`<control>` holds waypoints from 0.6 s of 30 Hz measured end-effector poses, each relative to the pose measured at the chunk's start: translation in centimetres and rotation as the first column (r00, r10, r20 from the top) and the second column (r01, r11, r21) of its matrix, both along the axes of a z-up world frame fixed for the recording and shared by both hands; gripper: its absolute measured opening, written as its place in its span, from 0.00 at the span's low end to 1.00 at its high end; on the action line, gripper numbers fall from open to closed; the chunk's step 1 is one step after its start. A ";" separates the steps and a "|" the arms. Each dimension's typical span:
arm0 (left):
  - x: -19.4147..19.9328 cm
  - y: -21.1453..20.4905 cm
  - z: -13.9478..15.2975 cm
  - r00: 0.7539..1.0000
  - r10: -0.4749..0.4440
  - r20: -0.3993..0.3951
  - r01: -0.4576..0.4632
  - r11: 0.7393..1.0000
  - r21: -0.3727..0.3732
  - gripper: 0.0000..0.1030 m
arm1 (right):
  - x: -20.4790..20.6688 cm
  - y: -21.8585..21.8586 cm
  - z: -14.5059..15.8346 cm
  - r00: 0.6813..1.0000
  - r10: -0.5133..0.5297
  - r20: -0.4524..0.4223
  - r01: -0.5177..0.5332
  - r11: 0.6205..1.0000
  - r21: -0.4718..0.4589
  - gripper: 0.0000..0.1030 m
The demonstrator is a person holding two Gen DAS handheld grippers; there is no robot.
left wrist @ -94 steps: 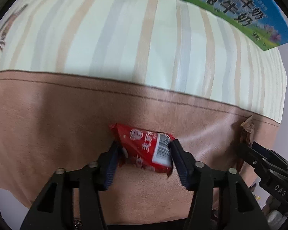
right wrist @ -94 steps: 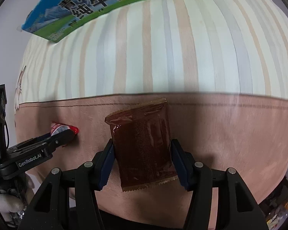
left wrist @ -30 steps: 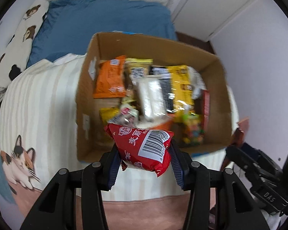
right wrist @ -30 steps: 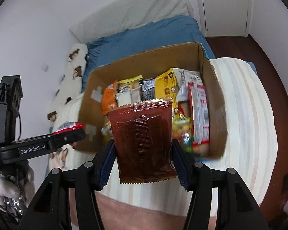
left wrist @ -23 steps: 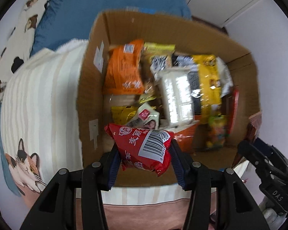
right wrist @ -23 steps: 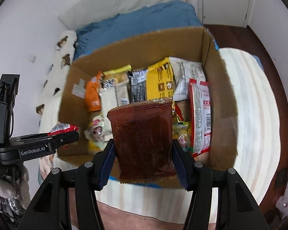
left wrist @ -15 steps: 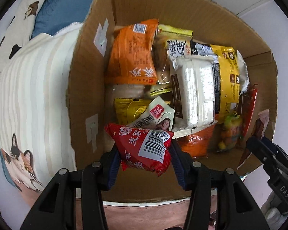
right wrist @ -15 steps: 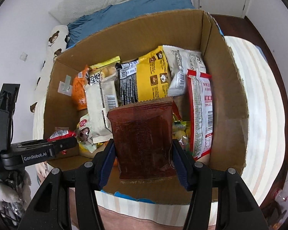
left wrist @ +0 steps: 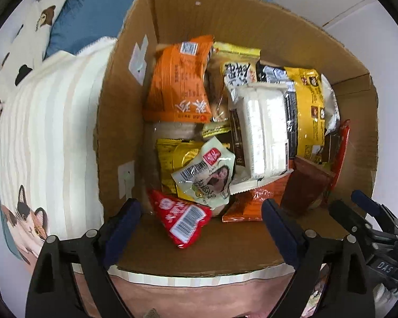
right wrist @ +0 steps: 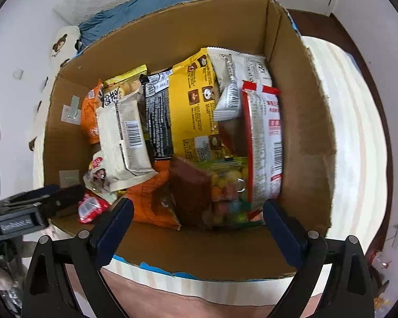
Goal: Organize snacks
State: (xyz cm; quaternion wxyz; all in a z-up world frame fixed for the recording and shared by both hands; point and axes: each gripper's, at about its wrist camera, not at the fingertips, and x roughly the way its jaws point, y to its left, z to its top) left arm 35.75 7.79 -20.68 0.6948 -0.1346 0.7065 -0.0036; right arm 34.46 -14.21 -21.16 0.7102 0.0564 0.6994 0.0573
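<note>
Both grippers hang over an open cardboard box full of snack packets. My left gripper points down into it, its jaws opening wide. The small red packet with a barcode lies loose at the box's near left corner, clear of both pads. My right gripper is opening too, with nothing pressed between its pads. The brown packet leans free among an orange packet and a bag of coloured sweets. The red packet also shows in the right wrist view.
The box stands on a striped bedspread with a cat print. Blue bedding and a bear-print pillow lie behind it. Inside are orange, yellow, white and red-edged packets.
Both grippers came down over the box with their packets, then spread wide. The red packet dropped into the near left corner and the brown one fell among the snacks.
</note>
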 end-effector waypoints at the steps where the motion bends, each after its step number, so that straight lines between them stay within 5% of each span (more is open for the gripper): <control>1: 0.0 -0.3 0.4 1.000 -0.003 0.011 0.003 1.000 0.005 0.91 | -0.1 -0.1 0.1 1.000 0.000 0.004 0.001 1.000 -0.003 0.97; 9: -1.3 -1.4 2.6 0.996 -0.026 0.083 0.023 0.999 0.041 0.91 | -1.4 -1.2 1.7 0.998 -0.012 0.055 0.013 1.000 -0.005 0.97; 18: -4.5 -2.1 6.0 0.963 -0.025 0.269 -0.012 0.991 0.136 0.91 | -4.6 -1.4 4.9 0.982 0.010 0.188 -0.003 0.999 -0.039 0.98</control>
